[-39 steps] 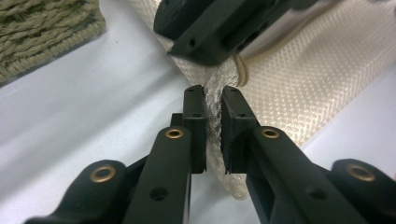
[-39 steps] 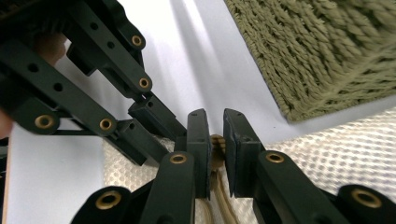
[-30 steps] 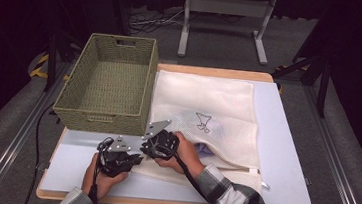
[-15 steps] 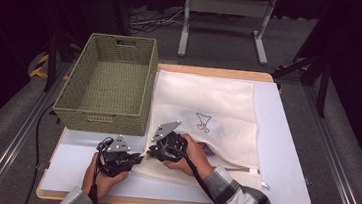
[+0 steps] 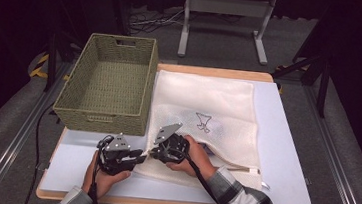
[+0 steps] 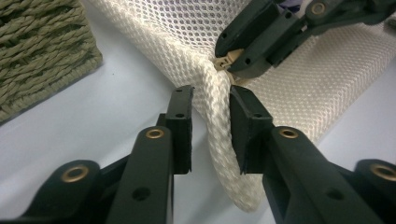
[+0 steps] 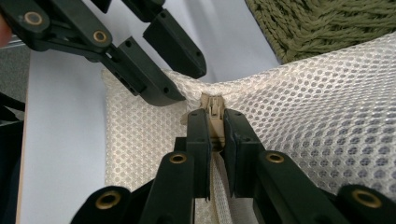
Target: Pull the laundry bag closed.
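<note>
Right gripper view: the right gripper (image 7: 212, 128) pinches the zipper tab (image 7: 214, 108) at the mesh bag's (image 7: 327, 116) corner. Just beside the tab, the left gripper (image 6: 210, 100) has just been opening, with bag cloth loose between its jaws.

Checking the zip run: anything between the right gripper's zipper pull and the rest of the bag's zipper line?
Nothing visible. The right gripper pinches the zipper pull at the mesh bag's corner; the left gripper straddles a fold beside it.

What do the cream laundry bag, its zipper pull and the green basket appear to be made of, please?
The laundry bag looks like soft synthetic mesh: honeycomb holes, matte cream, folding limply. The zipper pull, pinched by the right tool, seems moulded beige plastic, smooth and dull. The basket appears woven from twisted olive cord, perhaps paper rope or seagrass; the look leaves that open.
</note>
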